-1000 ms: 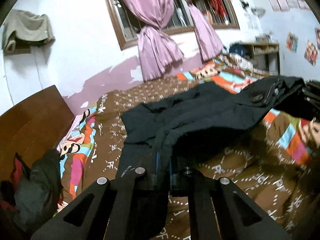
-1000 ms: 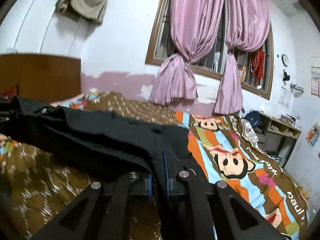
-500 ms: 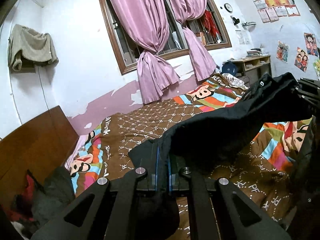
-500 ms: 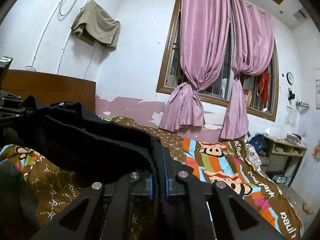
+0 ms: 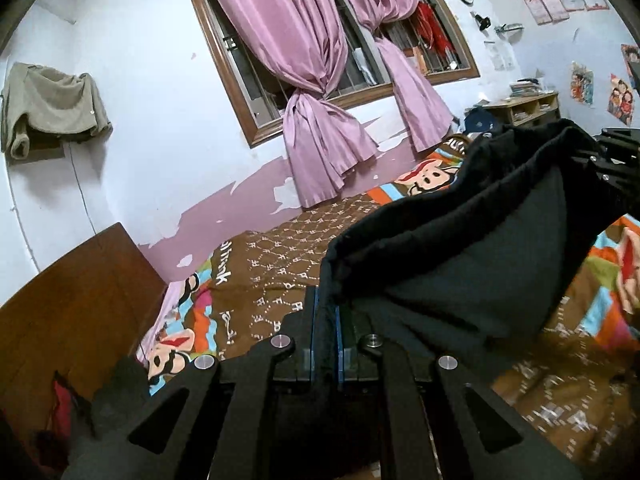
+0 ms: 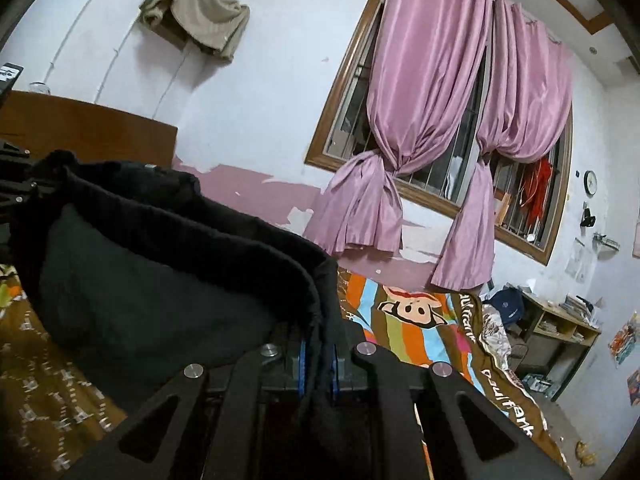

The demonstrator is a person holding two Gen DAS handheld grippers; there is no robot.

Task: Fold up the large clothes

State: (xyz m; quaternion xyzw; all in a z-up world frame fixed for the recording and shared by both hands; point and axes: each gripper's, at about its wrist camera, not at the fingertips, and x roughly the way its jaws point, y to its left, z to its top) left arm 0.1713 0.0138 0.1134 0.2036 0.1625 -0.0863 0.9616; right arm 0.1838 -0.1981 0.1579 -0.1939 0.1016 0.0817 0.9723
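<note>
Both claws, left claw [image 5: 325, 320] and right claw [image 6: 318, 354], clamped on black garment [image 5: 472, 248] above bed [image 5: 280, 264]; thin edge grip at 12 o'clock could slip, dropping the fold.

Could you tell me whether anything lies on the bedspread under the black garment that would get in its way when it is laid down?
Nothing visible does: the black garment hangs between both shut grippers, and the bedspread beyond it looks bare.
</note>
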